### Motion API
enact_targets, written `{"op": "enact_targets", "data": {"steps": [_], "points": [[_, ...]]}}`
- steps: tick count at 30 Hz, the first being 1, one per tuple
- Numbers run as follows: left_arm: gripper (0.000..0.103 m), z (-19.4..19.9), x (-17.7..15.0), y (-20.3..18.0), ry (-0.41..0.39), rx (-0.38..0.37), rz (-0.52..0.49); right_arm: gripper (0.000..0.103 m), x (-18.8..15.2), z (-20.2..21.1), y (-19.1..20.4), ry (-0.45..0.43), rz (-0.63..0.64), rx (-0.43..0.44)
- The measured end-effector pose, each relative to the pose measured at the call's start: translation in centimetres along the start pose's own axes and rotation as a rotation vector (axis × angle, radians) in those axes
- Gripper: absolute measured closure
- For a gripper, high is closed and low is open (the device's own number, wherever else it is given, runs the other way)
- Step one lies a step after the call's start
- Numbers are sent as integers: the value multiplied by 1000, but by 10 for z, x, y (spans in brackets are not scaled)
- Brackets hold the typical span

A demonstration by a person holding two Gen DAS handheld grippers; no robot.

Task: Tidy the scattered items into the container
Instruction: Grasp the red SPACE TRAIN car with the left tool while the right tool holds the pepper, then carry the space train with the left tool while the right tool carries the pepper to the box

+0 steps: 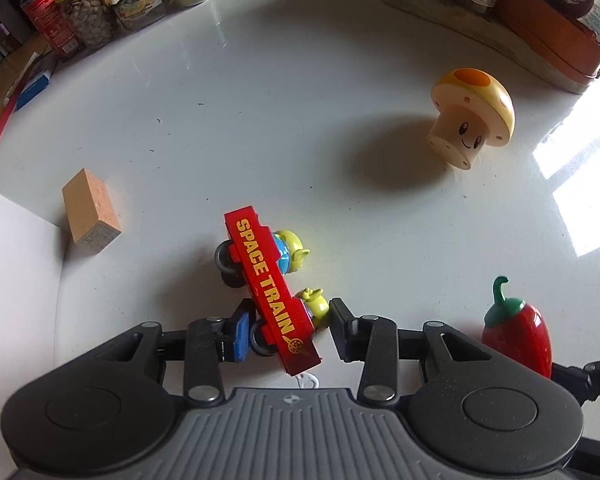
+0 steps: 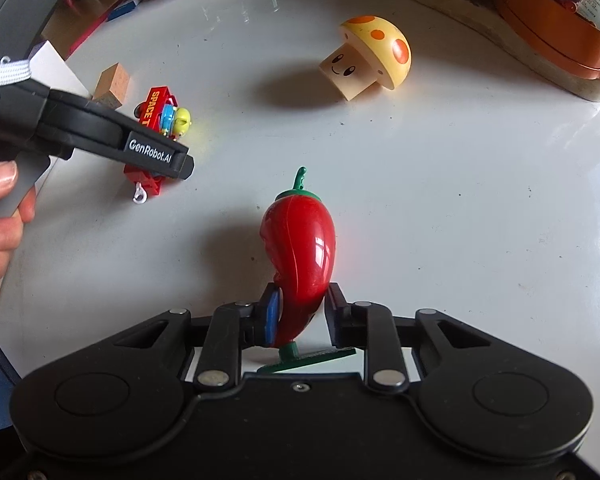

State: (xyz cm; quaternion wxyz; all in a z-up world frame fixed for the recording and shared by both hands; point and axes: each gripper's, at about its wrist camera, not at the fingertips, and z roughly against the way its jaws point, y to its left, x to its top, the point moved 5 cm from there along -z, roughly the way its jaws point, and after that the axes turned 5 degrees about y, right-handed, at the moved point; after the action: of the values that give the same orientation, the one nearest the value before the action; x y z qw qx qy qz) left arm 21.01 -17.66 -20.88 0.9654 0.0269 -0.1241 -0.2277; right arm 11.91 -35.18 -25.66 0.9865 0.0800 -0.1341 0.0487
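A red "SPACE TRAIN" toy (image 1: 274,292) with green alien figures lies on its side on the white table. My left gripper (image 1: 290,330) has its jaws around the near end of the toy, touching or nearly touching it. In the right wrist view the toy (image 2: 156,120) lies beneath the left gripper's body. My right gripper (image 2: 298,316) is shut on the lower part of a red chili pepper toy (image 2: 303,248) that stands upright; it also shows in the left wrist view (image 1: 517,332). A yellow mushroom toy (image 1: 469,118) lies tipped further off, also in the right wrist view (image 2: 369,60).
An orange block (image 1: 90,212) lies by a white container wall (image 1: 16,272) at the left. Jars and cans (image 1: 84,12) line the back left. An orange tray (image 1: 551,36) with bottles sits on a board at the back right.
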Motion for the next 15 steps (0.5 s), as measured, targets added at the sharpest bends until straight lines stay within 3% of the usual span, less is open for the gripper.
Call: {"op": "enact_targets", "data": {"steps": [15], "points": [[62,46,-36,13,-19,27,-80,78,5,29,-13,-47,-60,26]]}}
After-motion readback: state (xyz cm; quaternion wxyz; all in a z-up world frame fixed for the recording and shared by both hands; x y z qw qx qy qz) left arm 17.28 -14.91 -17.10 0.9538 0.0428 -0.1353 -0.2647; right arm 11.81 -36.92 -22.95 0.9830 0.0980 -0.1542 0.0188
